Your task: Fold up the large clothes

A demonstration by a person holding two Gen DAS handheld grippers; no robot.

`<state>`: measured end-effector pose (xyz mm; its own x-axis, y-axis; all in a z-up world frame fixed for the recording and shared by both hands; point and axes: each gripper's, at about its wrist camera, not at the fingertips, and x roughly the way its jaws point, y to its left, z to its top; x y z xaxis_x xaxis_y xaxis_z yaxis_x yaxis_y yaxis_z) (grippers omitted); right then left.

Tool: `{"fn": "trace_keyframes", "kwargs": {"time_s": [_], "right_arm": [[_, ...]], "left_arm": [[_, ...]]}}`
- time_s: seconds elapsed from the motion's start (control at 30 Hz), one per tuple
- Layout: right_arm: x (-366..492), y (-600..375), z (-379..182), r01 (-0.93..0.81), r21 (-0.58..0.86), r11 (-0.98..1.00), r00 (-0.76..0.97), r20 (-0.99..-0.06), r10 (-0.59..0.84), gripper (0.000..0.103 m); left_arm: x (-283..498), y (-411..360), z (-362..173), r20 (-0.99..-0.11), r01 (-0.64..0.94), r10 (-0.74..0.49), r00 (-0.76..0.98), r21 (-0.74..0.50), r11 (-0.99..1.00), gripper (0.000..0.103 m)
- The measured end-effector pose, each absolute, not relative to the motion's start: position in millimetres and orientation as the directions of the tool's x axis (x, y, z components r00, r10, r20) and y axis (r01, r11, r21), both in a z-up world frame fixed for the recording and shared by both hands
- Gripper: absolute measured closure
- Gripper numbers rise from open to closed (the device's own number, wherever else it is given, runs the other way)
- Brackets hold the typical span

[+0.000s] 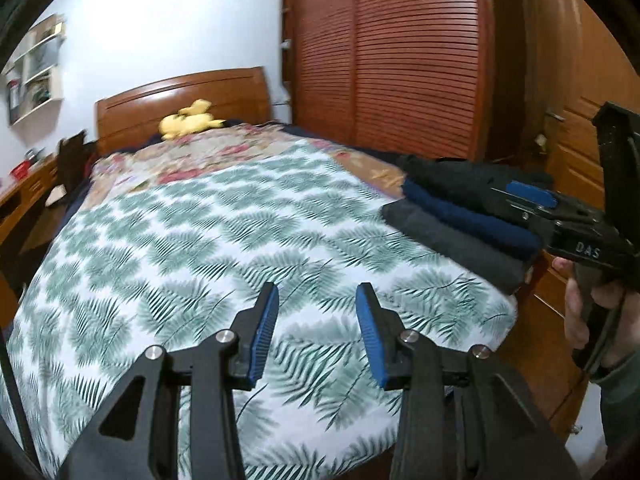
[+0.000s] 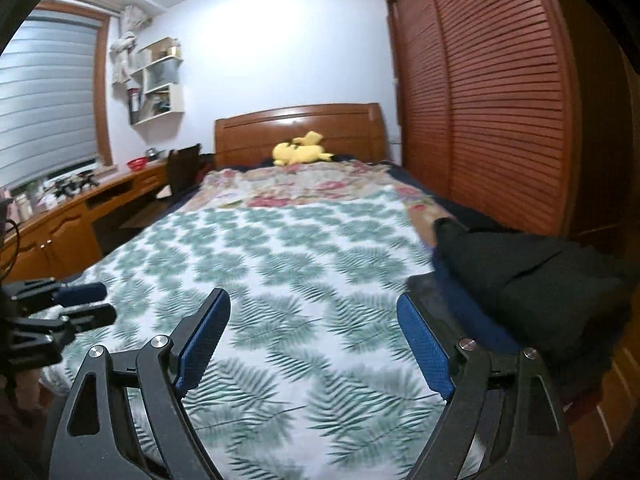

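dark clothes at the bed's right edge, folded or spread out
Folded: the dark clothes sit as a neat stack of three flat layers on the leaf-print sheet.

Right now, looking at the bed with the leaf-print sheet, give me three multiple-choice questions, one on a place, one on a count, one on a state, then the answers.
1. Where does the stack of dark folded clothes lie on the white and green leaf-print sheet?
A. right edge
B. by the headboard
C. middle

2. How many folded garments show in the stack?
A. one
B. three
C. five

3. What is between the right gripper's blue pads?
A. a sleeve
B. the yellow plush toy
C. nothing

Answers: 1 A, the stack sits at the sheet's right edge; 2 B, black, navy and grey layers show; 3 C, the jaws stand open over bare sheet.
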<state>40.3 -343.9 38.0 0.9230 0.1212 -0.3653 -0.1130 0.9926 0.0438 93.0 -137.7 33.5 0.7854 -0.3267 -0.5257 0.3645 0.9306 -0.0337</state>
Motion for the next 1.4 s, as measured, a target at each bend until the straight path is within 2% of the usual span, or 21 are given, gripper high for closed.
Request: {"fn": "trace_keyframes", "kwargs": {"time_s": [0.3, 0.6, 0.8, 1.03, 1.4], "right_arm": [[38.1, -281.9, -6.6, -0.184, 0.08, 0.98, 0.889, -0.412, 0.201, 0.015], [7.8, -236.1, 2.5, -0.228, 0.073, 0.971, 0.906, -0.35, 0.239, 0.015], [-16.5, -215.5, 21.9, -0.245, 0.044, 0.969, 0.926, -0.287, 0.247, 0.015], [-34.9, -202.7, 28.9, -0.251, 0.025, 0.968, 0.932, -0.263, 0.249, 0.015], [-44.0, -196.1, 27.6, -0.249, 0.003, 0.968, 0.937, -0.25, 0.242, 0.015]], "left_arm": [[64.1, -59.5, -4.2, -0.516, 0.145, -0.165, 0.841, -0.078, 0.986, 0.063], [24.2, -14.6, 9.5, -0.452, 0.037, -0.056, 0.89, -0.051, 0.998, 0.063], [-0.4, -3.2, 29.9, -0.397, 0.024, -0.047, 0.917, -0.062, 0.998, 0.063], [-19.4, 0.6, 47.9, -0.35, 0.037, -0.062, 0.934, -0.078, 0.996, 0.063], [-28.4, -4.7, 48.2, -0.337, 0.034, -0.057, 0.94, -0.072, 0.997, 0.063]]}}
